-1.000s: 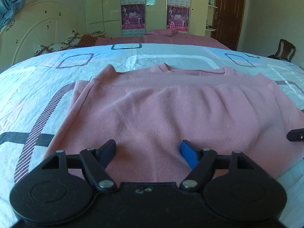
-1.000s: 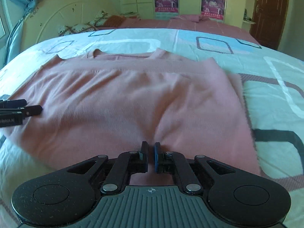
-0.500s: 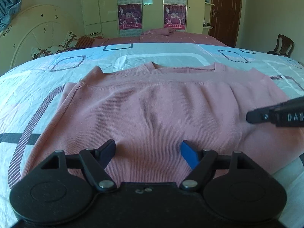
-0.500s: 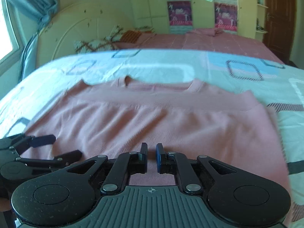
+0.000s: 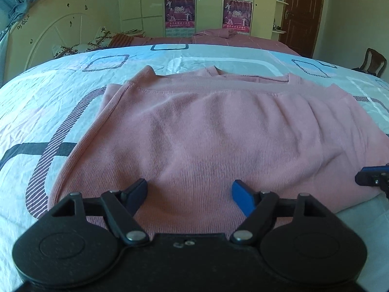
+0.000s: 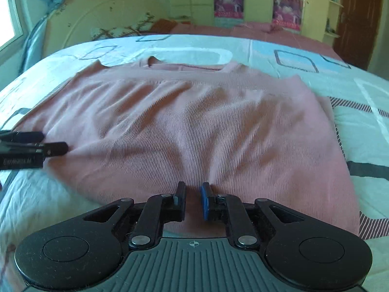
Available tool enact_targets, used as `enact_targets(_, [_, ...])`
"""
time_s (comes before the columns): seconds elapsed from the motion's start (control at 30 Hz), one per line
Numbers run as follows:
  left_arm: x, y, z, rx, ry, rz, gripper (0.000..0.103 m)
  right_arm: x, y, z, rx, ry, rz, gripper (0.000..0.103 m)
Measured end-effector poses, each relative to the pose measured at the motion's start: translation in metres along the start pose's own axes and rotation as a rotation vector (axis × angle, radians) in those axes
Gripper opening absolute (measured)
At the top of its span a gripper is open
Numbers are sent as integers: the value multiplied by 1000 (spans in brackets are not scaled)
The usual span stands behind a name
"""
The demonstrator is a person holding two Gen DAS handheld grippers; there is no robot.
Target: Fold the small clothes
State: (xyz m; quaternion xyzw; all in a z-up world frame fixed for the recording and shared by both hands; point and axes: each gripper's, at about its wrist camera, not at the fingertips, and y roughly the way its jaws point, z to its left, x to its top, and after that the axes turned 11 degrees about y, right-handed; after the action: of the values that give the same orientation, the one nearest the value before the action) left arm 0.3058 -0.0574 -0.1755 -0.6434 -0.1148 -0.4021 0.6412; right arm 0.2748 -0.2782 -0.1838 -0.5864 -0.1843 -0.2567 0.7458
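Note:
A pink knit sweater (image 5: 214,131) lies folded flat on the bed, collar at the far side; it also shows in the right wrist view (image 6: 184,121). My left gripper (image 5: 189,192) is open, its fingers wide apart over the sweater's near edge, holding nothing. My right gripper (image 6: 193,199) has a narrow gap between its pads, with the sweater's near fold rising toward it; I cannot tell whether cloth is pinched. The right gripper's tip shows at the right edge of the left wrist view (image 5: 372,177). The left gripper shows at the left edge of the right wrist view (image 6: 31,148).
The bed sheet (image 5: 48,112) is pale with square patterns. A white headboard (image 5: 56,41) stands at far left, wardrobe doors with posters (image 5: 180,12) behind, a brown door (image 5: 301,12) and a chair (image 5: 372,63) at right.
The right gripper's pads have opened slightly, from nearly touching to a narrow gap. The right gripper swung across the left view and back to its right edge. The left gripper stays open.

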Motion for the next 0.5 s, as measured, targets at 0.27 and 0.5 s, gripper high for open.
enact_targets(0.27, [5,2,3,-16,-21,35,78,11,-13,2,-9,22,32,42])
enact_targets(0.5, [11,-2,8,-28,-30,62,78,34,-11,40,10,77,-113,75])
